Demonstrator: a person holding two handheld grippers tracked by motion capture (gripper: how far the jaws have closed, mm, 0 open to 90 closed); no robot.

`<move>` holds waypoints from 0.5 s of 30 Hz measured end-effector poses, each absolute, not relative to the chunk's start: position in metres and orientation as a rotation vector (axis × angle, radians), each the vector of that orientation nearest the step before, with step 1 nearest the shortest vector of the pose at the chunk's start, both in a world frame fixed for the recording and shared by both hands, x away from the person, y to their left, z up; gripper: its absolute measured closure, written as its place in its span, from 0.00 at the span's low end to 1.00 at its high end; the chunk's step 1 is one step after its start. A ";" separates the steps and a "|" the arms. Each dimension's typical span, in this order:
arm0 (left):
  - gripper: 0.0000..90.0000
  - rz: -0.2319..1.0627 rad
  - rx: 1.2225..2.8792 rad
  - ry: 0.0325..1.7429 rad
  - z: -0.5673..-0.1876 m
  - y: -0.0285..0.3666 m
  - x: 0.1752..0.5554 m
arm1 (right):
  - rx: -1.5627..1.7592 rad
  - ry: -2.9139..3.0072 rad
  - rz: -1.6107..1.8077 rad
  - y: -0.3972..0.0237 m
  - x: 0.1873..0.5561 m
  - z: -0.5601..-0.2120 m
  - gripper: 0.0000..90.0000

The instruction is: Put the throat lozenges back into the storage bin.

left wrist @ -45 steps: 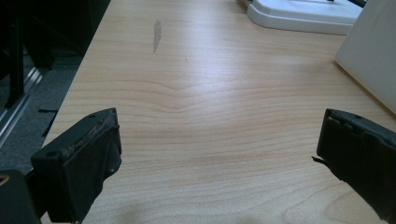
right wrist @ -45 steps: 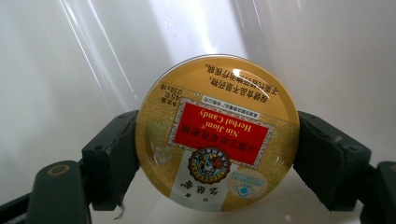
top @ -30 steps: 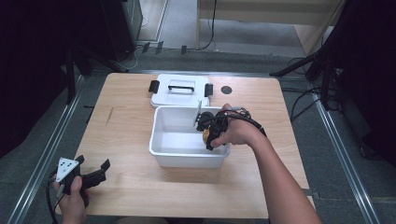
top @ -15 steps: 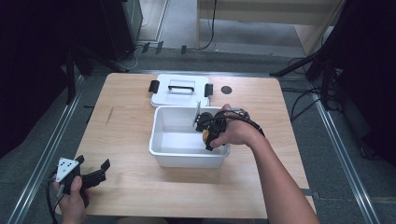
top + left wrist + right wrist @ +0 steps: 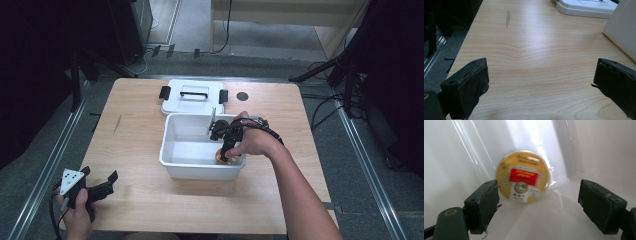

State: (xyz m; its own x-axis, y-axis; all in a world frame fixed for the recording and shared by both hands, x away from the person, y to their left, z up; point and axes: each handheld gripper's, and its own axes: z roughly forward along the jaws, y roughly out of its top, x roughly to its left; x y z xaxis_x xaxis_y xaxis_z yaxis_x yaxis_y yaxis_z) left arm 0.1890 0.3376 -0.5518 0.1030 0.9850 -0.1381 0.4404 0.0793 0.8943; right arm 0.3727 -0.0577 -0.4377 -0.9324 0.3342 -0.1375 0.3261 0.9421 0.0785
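Left gripper (image 5: 97, 191) sat at the near left corner of the table (image 5: 135, 150), held low in the person's left hand (image 5: 77, 212), jaws spread wide with nothing between them. Left gripper view (image 5: 541, 82) had bare wood grain between the two black jaws, a small dark mark (image 5: 507, 18) on the wood farther off.

Right gripper (image 5: 225, 150) was down inside the white tub (image 5: 172, 162) at mid table, right hand (image 5: 255, 142) over the tub's near right corner. Its jaws were parted too, not clamped on anything. Right gripper view (image 5: 537, 203) showed a round yellow tin (image 5: 523, 176) with a red label lying on the tub floor against the wall, beyond the jaws and nearer the left jaw; label text too blurred to read. From the high view the tin (image 5: 220, 157) showed as a gold spot just under the hand.

Behind the tub, a white lid (image 5: 192, 97) with a black handle and black clips lay flat. A small dark round spot (image 5: 242, 96) was beside the lid's right.
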 end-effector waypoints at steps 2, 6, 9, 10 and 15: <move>0.00 0.780 1.496 1.474 -0.552 0.337 0.189 | 0.508 2.949 0.082 -0.058 0.373 -0.437 0.19; 0.00 0.780 1.496 1.474 -0.552 0.337 0.189 | 0.518 2.942 0.091 -0.059 0.371 -0.434 0.20; 0.00 0.781 1.497 1.474 -0.552 0.337 0.189 | 0.518 2.939 0.106 -0.061 0.371 -0.431 0.21; 0.00 0.781 1.497 1.474 -0.552 0.337 0.189 | 0.518 2.939 0.106 -0.061 0.371 -0.431 0.21; 0.00 0.784 1.499 1.474 -0.552 0.337 0.189 | 0.532 2.927 0.160 -0.064 0.368 -0.420 0.23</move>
State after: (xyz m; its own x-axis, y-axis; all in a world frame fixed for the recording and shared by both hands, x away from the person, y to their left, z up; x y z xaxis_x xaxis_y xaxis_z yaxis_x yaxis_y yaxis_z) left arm 0.1890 0.3373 -0.5519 0.1013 0.9857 -0.1346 0.4390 0.0771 0.8952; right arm 0.3682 -0.0645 -0.4201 -0.9235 0.3575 -0.1393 0.3402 0.9309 0.1334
